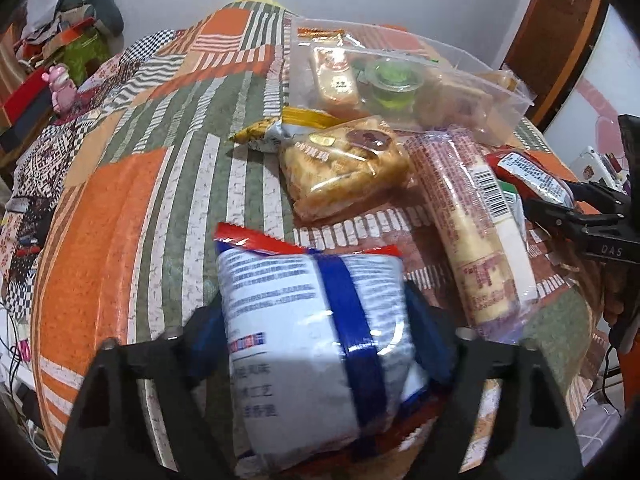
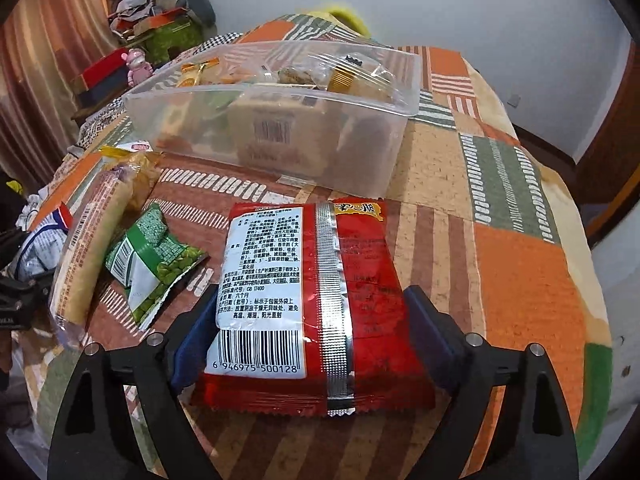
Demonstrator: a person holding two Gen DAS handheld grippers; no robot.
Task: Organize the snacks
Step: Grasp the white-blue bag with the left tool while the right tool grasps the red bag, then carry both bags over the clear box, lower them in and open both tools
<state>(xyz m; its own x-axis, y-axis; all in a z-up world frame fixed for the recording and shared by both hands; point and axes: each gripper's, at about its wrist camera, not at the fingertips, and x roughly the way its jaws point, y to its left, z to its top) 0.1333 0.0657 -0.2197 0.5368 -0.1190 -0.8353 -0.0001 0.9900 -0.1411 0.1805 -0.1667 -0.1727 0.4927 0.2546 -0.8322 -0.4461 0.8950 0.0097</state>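
Left claw (image 1: 316, 344): clamped across the white-and-blue snack pack (image 1: 308, 344), blue pads pressed into both flanks; pack's long axis running away from the claw, red crimped end far.
Right claw (image 2: 316, 328): fingers set to either side of the red snack pack (image 2: 320, 312); pads close to the flanks, firm contact not certain; long axis likewise pointing away, toward the bin.
Key relation: clear plastic bin (image 2: 360, 168) straight ahead and far of the red pack, well nearer the right claw; from the left claw, far and to the right, beyond loose packs.
Near materials: glossy film wrappers, soft and pillowy; silver ribbed back seam and white barcode label on the red pack.
Middle ground: green pea packet (image 2: 154, 264), torn-looking and flat; long cracker sleeve (image 1: 476, 232), cylindrical, clear film; pastry in clear wrap (image 1: 344, 172), wedge-shaped.
Far: bin, thin-walled, rectangular, already holding several wrapped snacks and a small green cup.
Support: patchwork cover (image 1: 120, 208), quilted cloth in orange, green and white, over the worktop.
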